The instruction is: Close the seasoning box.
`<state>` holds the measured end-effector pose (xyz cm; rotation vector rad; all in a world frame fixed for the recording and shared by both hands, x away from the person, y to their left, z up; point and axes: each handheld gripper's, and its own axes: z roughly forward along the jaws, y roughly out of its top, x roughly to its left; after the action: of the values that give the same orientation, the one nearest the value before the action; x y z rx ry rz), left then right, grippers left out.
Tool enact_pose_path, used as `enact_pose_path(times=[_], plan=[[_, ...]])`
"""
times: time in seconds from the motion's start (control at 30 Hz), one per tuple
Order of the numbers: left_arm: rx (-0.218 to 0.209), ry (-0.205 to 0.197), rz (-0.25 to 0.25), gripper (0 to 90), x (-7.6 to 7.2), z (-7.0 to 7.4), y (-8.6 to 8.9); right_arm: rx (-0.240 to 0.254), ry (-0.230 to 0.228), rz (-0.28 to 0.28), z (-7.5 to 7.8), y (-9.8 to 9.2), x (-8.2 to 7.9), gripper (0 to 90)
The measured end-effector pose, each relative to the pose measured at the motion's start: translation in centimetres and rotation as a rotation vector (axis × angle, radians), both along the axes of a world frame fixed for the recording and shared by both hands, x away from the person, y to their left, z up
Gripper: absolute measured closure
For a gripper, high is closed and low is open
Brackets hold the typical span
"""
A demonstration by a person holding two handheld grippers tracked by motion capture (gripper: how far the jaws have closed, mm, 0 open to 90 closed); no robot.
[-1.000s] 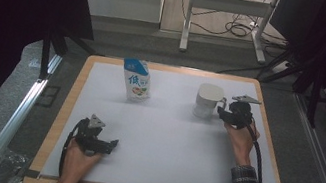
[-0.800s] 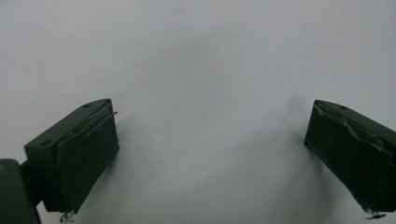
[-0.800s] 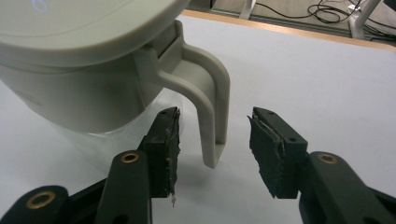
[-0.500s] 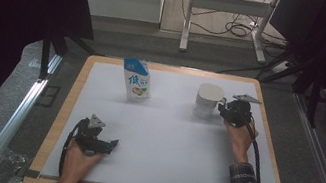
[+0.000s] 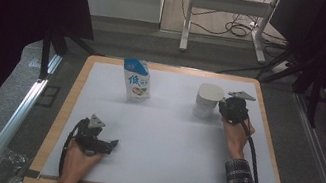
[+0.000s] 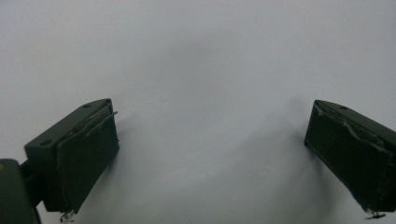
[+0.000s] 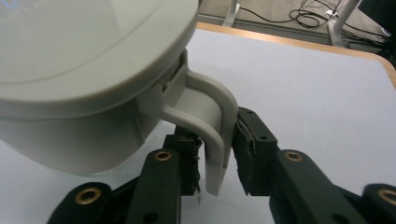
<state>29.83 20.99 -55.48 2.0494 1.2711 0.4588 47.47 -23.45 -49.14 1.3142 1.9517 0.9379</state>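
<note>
White-topped table with light wooden rim [image 5: 60, 119] takes up most of the high view, both hands working on it

White plastic lidded jug with a curved side handle [image 5: 208, 101] stands upright at about 1 o'clock from the board's centre, near the far edge. In the right gripper view the jug [image 7: 84, 79] is right up against the camera, handle at its 4 o'clock side

Blue-and-white milk carton with a printed label [image 5: 136, 80] stands upright at roughly 11 o'clock from centre, well apart from the jug

Right gripper [image 5: 227, 109] sits just at the jug's 3 o'clock, hand [image 5: 237, 135] behind it. Right gripper [image 7: 215, 163] has its jaws either side of the jug handle; they've just been closing, and now the pads look pressed on both faces of the handle, so clenched on it

Left gripper [image 5: 111, 144] is down at 7 o'clock near the front-left corner, hand [image 5: 77, 160] resting on the board. Left gripper [image 6: 210, 154] has its jaws spread wide over bare white surface, nothing between them, released
</note>
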Motion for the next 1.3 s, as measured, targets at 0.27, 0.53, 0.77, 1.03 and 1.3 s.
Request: enact_pose_path(times=[0.27, 0.53, 0.77, 1.03, 1.3], plan=[[0.003, 0.002, -0.003, 2.5, 0.0, 0.0, 0.0, -0.019, -0.037, -0.035, -0.4, 0.2, -0.1, 77.8], [0.000, 0.001, -0.001, 2.5, 0.0, 0.0, 0.0, 0.050, -0.022, -0.025, -0.3, -0.6, 0.1, 80.6], [-0.001, 0.000, 0.000, 2.5, 0.0, 0.0, 0.0, 0.062, -0.029, -0.012, -0.3, -0.8, -0.3, 80.0], [0.003, 0.001, -0.002, 2.5, 0.0, 0.0, 0.0, 0.085, -0.029, 0.011, 0.1, -0.9, -0.8, 79.8], [-0.001, 0.000, 0.000, 2.5, 0.0, 0.0, 0.0, 0.123, -0.031, 0.060, 0.8, -0.8, -1.7, 79.8]])
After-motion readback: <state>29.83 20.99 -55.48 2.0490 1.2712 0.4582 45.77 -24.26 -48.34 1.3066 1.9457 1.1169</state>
